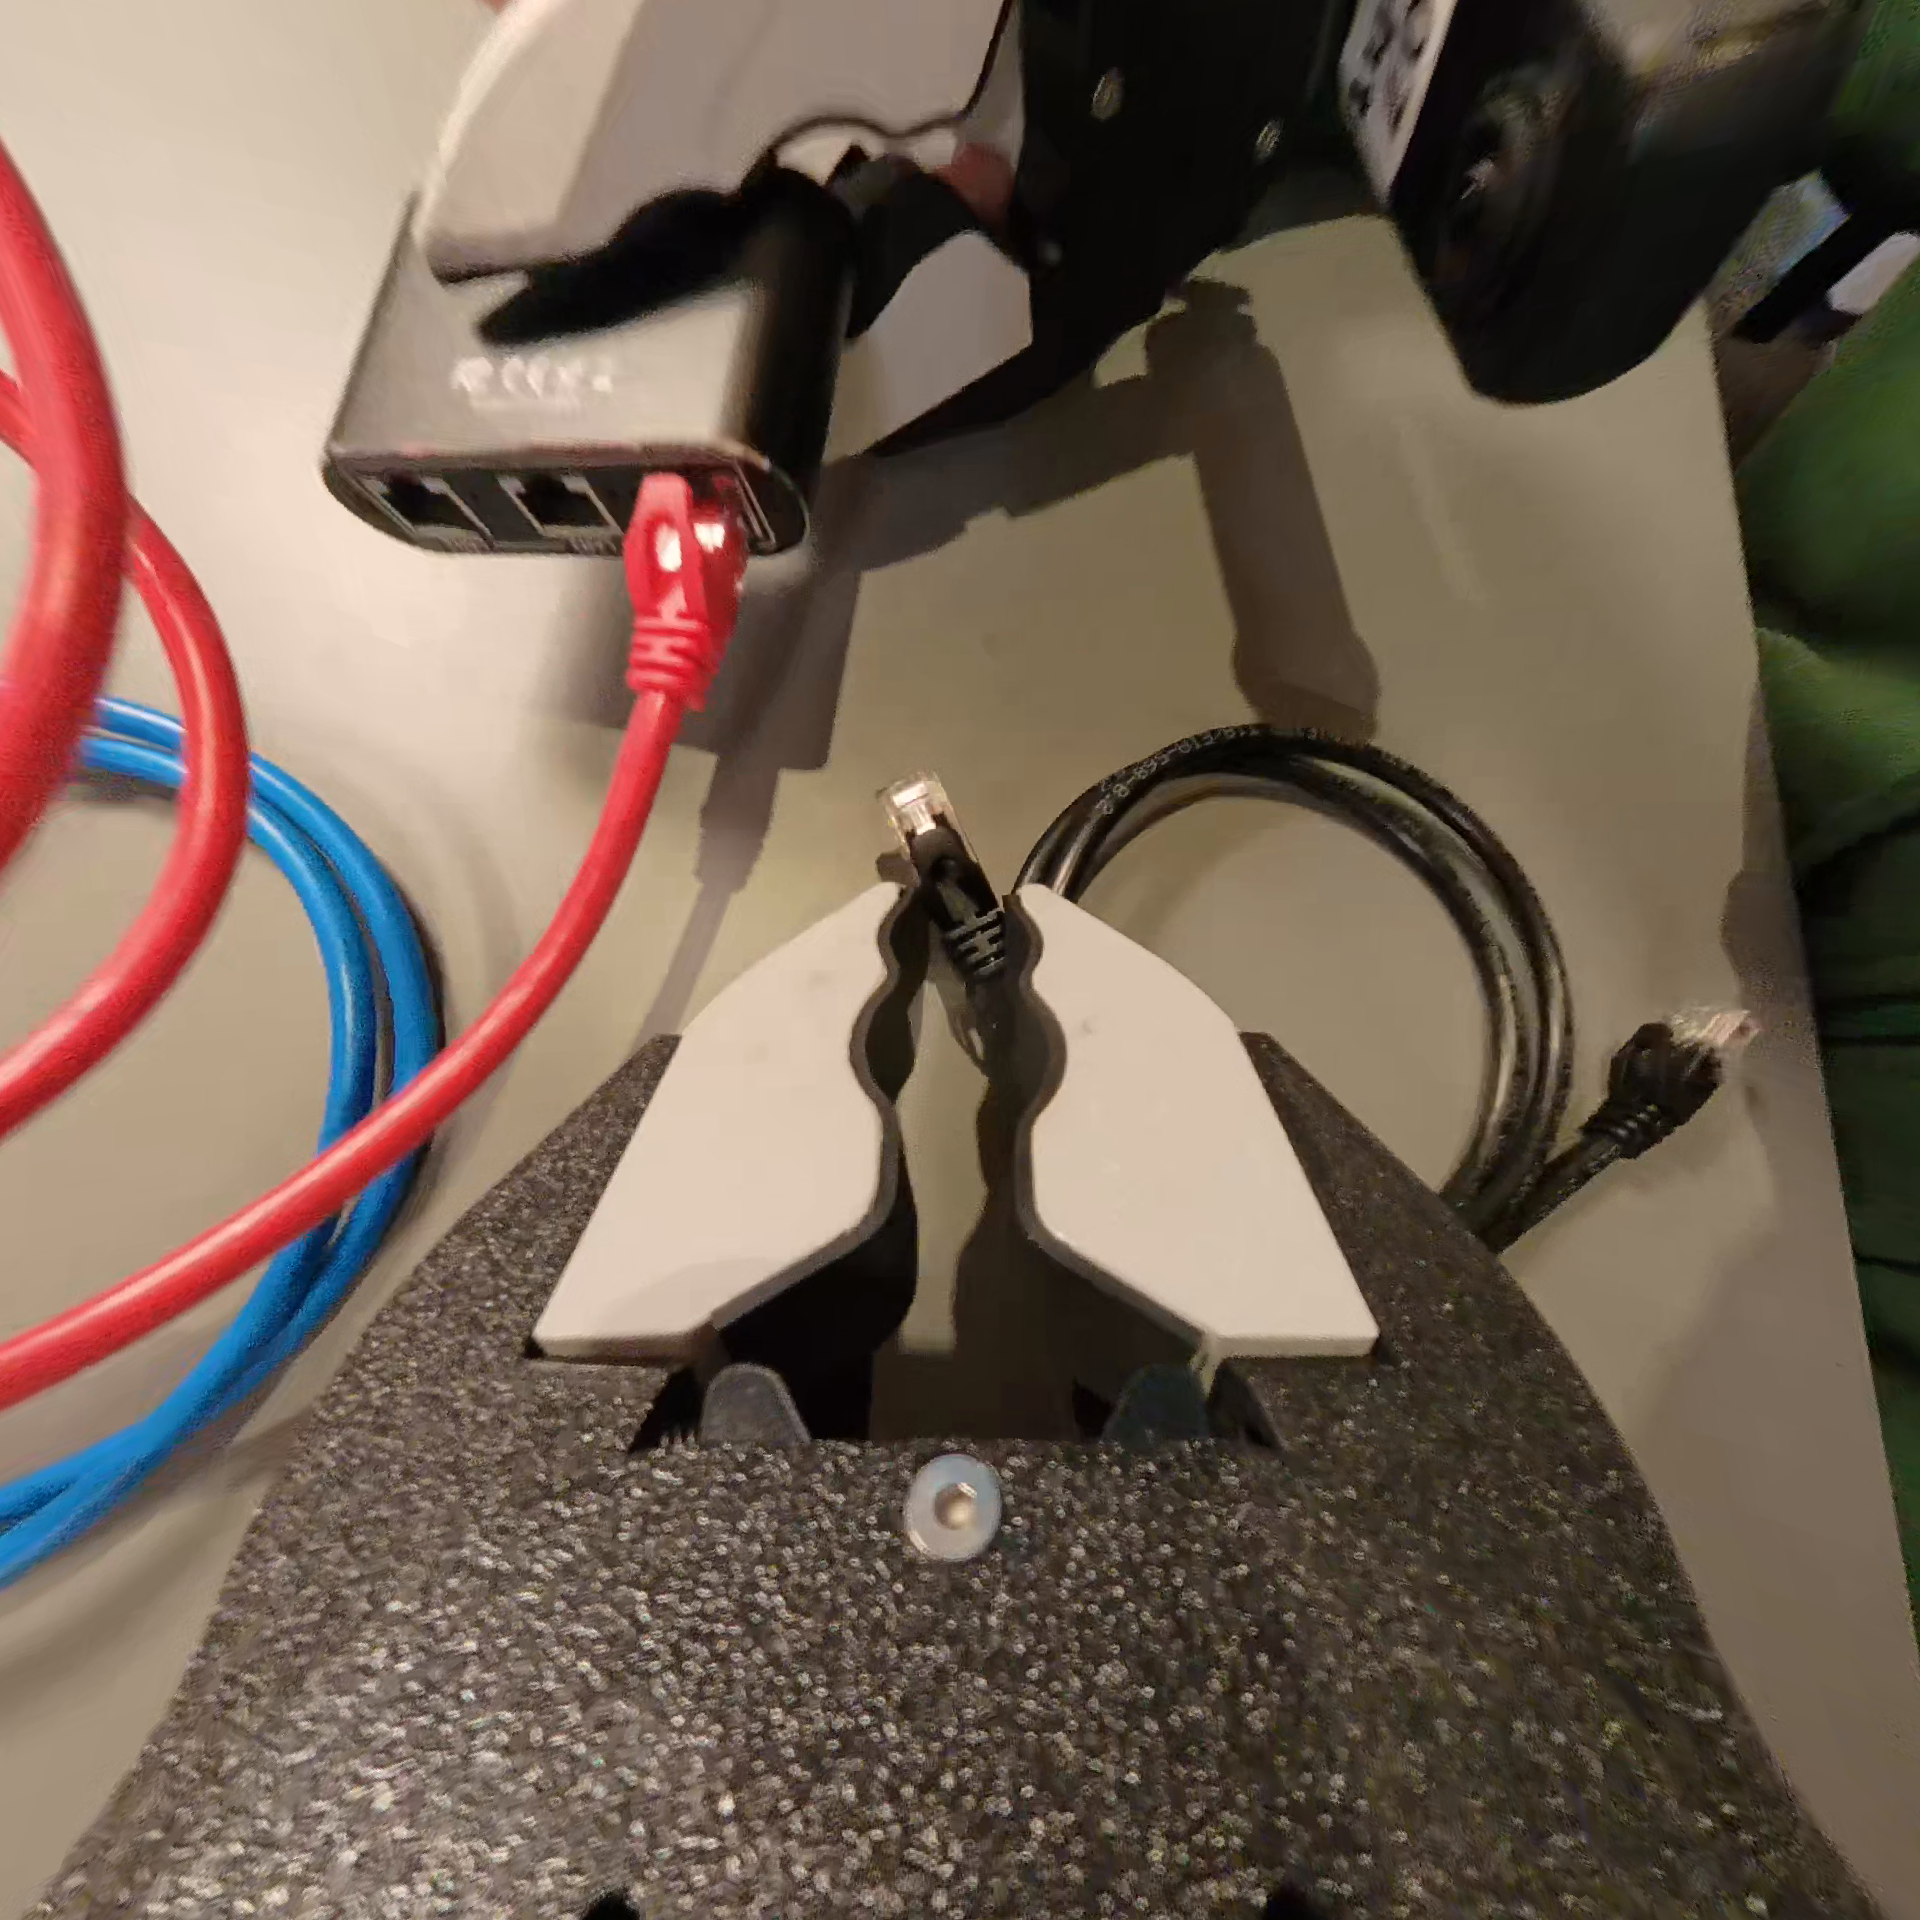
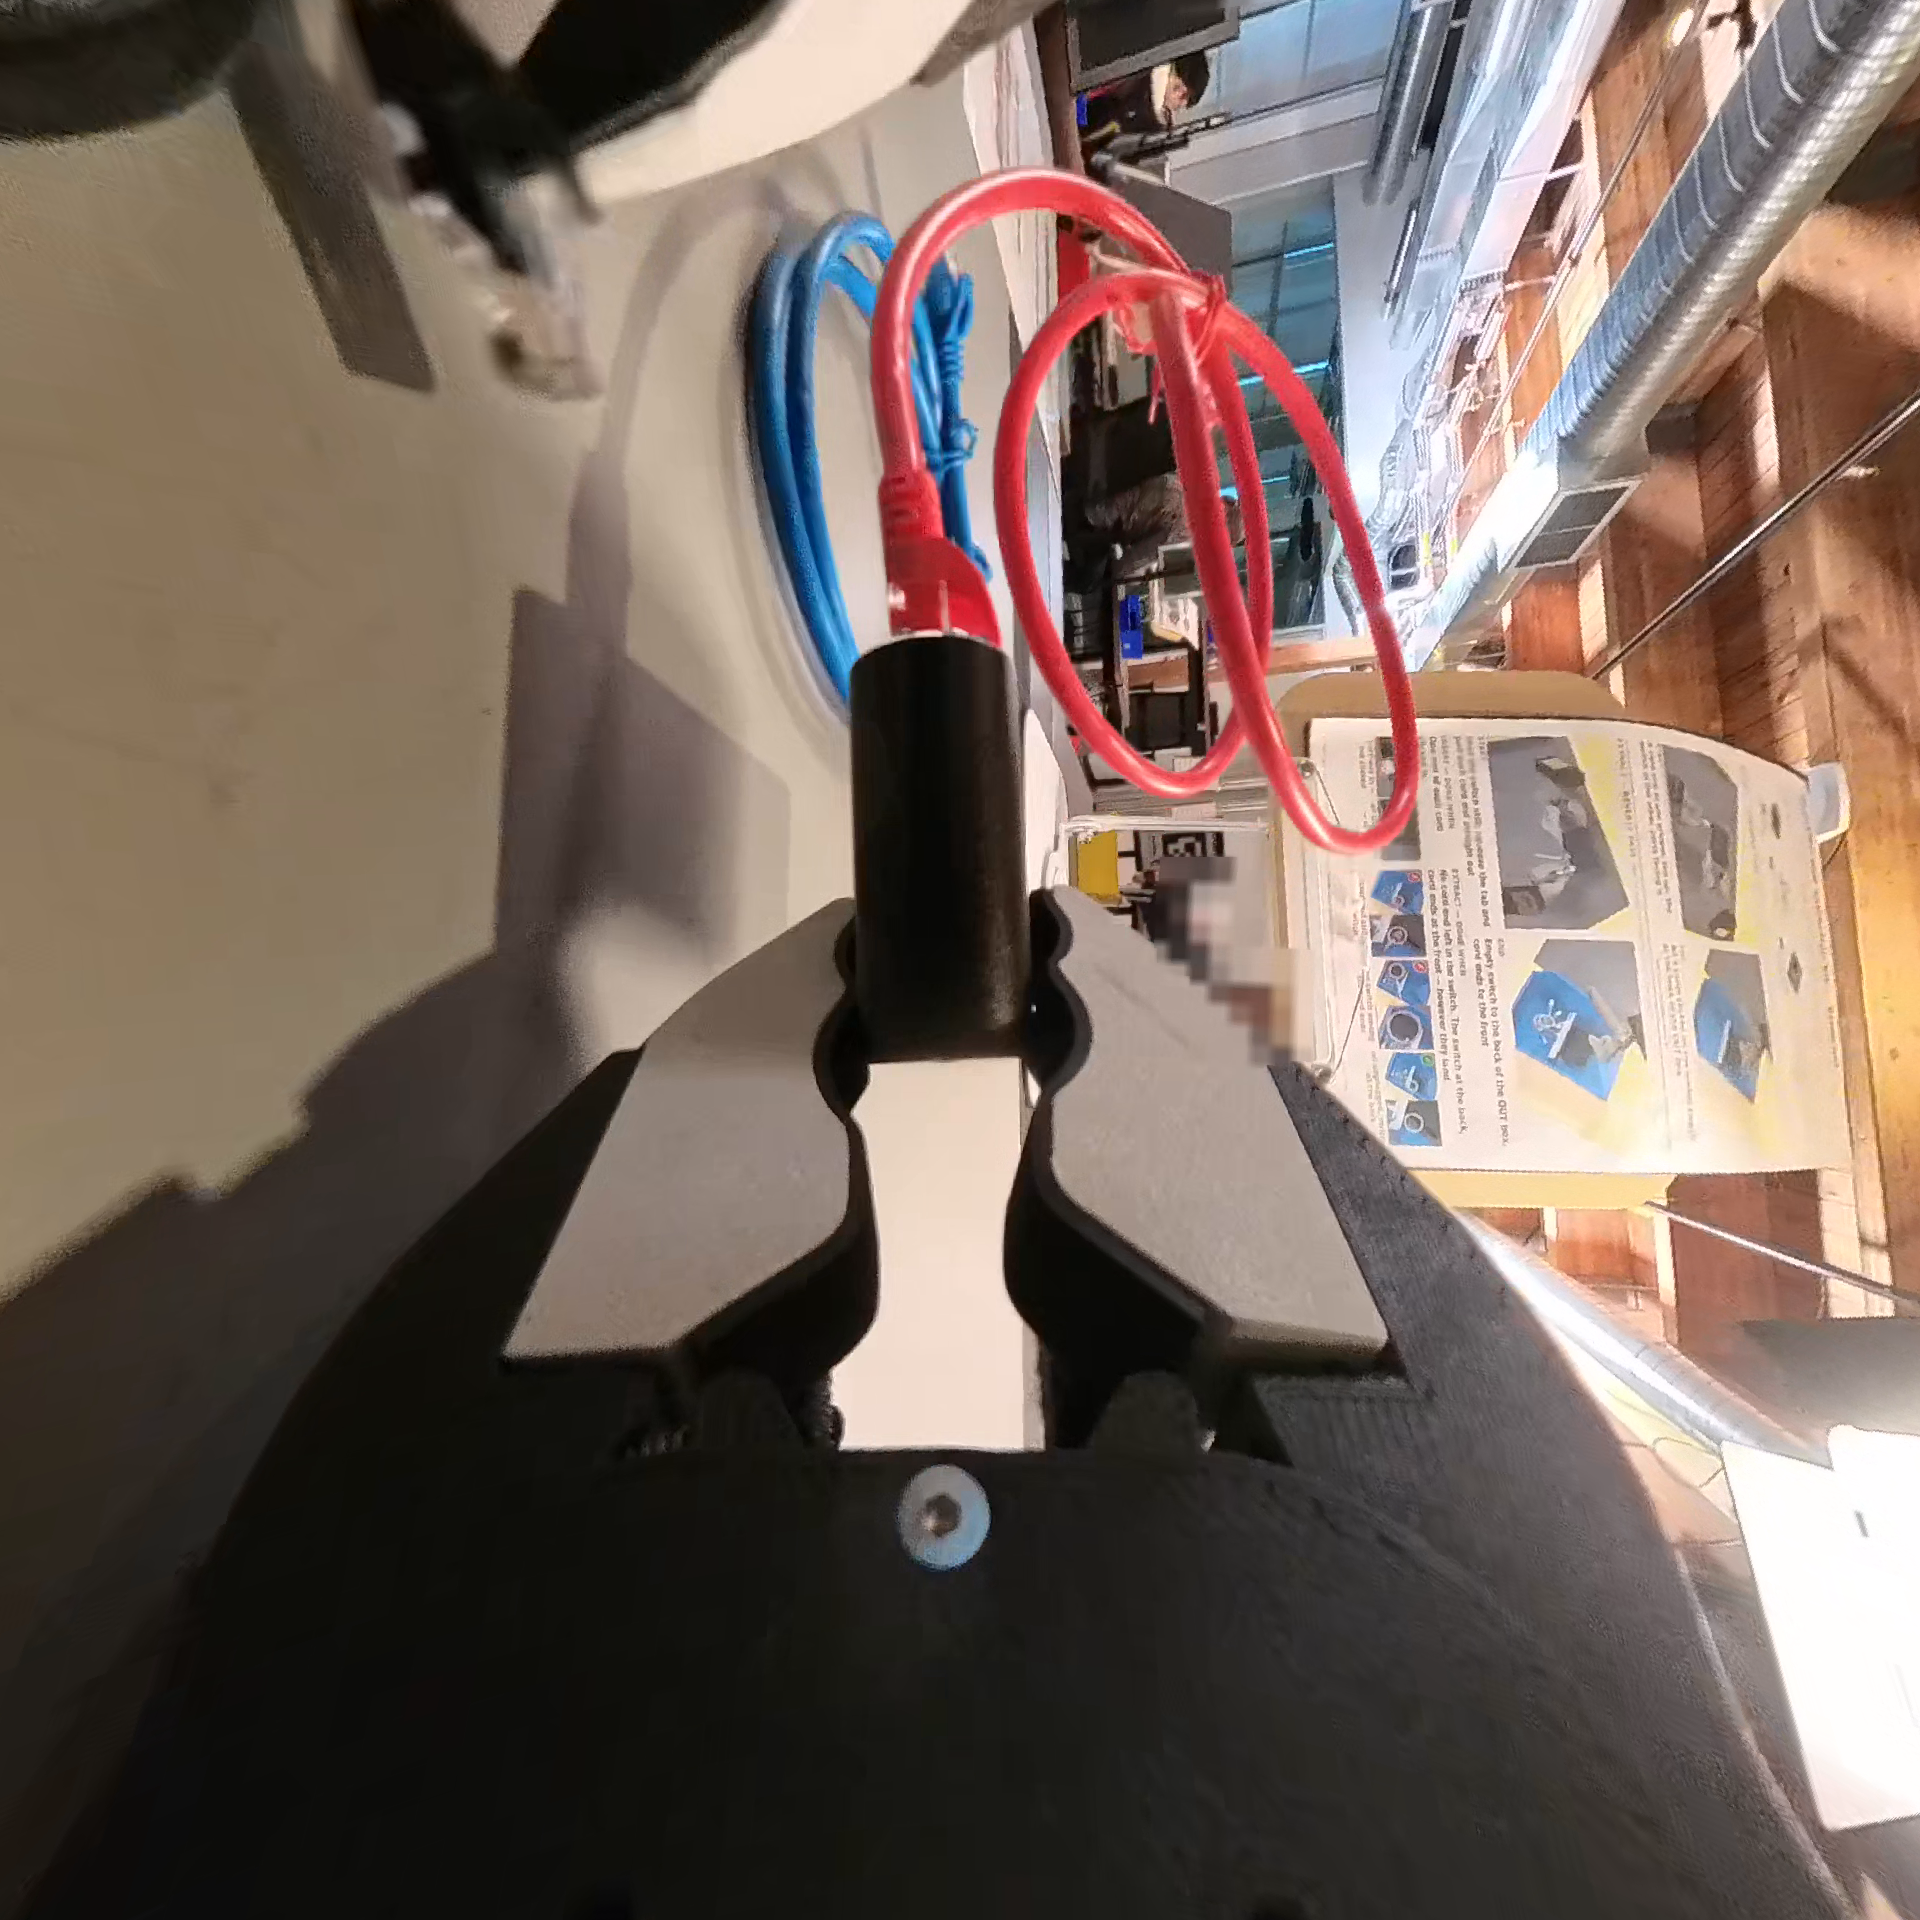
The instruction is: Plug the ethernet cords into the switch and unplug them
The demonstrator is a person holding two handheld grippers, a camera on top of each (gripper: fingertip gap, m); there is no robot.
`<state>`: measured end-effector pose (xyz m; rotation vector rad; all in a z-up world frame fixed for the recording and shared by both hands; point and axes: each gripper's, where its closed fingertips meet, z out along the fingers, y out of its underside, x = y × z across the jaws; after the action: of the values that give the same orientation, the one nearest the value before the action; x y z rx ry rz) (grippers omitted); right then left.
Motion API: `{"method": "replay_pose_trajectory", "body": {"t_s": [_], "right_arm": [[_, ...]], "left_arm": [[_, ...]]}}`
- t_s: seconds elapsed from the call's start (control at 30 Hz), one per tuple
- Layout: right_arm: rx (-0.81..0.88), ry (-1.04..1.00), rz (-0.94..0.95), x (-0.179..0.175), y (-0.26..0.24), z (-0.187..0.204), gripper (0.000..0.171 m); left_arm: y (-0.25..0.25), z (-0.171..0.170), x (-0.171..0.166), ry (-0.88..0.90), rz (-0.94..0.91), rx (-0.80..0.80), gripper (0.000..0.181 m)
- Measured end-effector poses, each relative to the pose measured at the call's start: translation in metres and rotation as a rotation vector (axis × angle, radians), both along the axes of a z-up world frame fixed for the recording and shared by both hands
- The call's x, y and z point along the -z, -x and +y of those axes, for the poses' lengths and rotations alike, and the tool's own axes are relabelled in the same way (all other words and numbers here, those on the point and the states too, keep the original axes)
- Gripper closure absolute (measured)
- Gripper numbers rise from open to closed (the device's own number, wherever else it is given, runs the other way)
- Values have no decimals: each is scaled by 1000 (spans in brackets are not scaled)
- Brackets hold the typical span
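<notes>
Left wrist view: your left gripper (image 1: 951,894) jaws pinch the black cord (image 1: 1455,883) plug (clear tip forward). Right gripper (image 2: 940,935) jaws clamp the switch (image 1: 582,374) mid-table; red cord (image 1: 681,592) in its rightmost port.

Close opposing views, shared switch (image 1: 566,416)

Switch (image 1: 582,416): glossy black. Plugged cord (image 1: 582,935): red, ribbed red boot. Coiled cord (image 1: 343,956): blue. Held cord (image 1: 1455,883): black with a clear plug. Desk (image 1: 260,312): pale beige. Gripper fingers (image 1: 769,1122): light grey on speckled black bodies. Poster (image 2: 1579,935): yellow and blue panels.
</notes>
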<state>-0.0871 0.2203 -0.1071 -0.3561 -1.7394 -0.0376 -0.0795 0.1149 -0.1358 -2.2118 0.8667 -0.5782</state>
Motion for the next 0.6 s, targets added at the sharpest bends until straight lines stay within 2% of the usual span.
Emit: {"method": "replay_pose_trajectory", "body": {"t_s": [0.03,0.13,0.27,0.6], "right_arm": [[-5,-6,-5,1,0,0,143],[-42,-21,-19,5,-1,-6,144],[-73,-84,-42,11,-1,-13,143],[-69,-91,-44,12,0,-15,143]], "left_arm": [[1,0,-5,-18,-16,10,166],[6,-4,-15,-69,-8,51,166],[18,-12,-1,-43,112,98,166],[23,-12,-8,78,48,-41,158]]}}
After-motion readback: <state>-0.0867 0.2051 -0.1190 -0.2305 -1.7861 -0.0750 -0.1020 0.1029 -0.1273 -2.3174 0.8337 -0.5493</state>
